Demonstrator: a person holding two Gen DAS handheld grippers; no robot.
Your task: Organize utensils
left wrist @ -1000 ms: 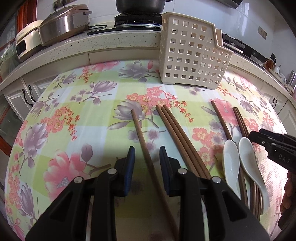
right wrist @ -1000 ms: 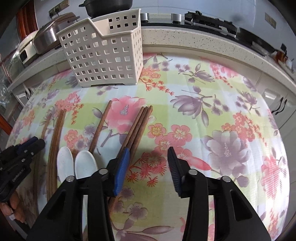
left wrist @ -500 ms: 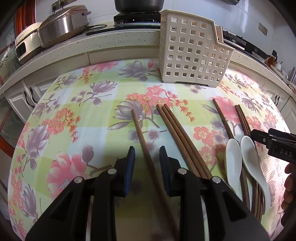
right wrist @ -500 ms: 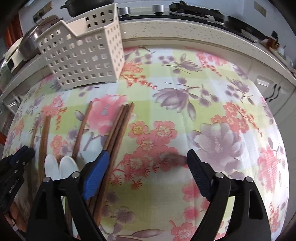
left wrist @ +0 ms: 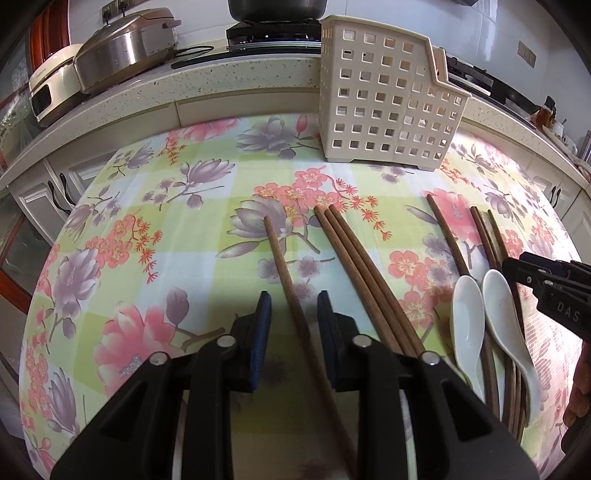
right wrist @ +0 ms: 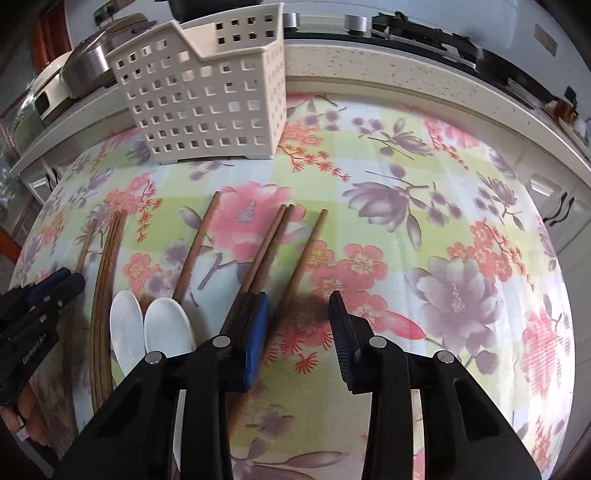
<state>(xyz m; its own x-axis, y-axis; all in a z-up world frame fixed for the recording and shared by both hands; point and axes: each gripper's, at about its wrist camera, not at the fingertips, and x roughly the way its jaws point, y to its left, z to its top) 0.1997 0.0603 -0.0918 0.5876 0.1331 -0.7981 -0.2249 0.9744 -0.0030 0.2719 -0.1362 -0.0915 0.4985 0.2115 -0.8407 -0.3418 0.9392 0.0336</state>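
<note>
Several brown wooden chopsticks lie on the floral tablecloth [left wrist: 147, 258]. My left gripper [left wrist: 293, 314] is open, its jaws either side of a single chopstick [left wrist: 284, 266]. A bundle of three chopsticks [left wrist: 354, 258] lies just to its right. Two white ceramic spoons [left wrist: 480, 314] lie further right, over more chopsticks. A cream perforated utensil basket [left wrist: 384, 92] stands at the table's far edge. My right gripper [right wrist: 301, 321] is open above one chopstick [right wrist: 306, 251]; a pair [right wrist: 269, 240] lies by its left finger. The spoons [right wrist: 147, 325] and basket [right wrist: 207, 96] show there too.
A stone countertop [left wrist: 184, 85] runs behind the table, with a steel cooker [left wrist: 125, 48], a white appliance [left wrist: 51, 85] and a gas stove [left wrist: 273, 29]. White cabinets [left wrist: 48, 192] stand below. The tablecloth to the right in the right wrist view [right wrist: 461, 295] is bare.
The right gripper opened wide, then narrowed and shifted left over a single chopstick that now lies apart from the pair. The left gripper has barely moved.
</note>
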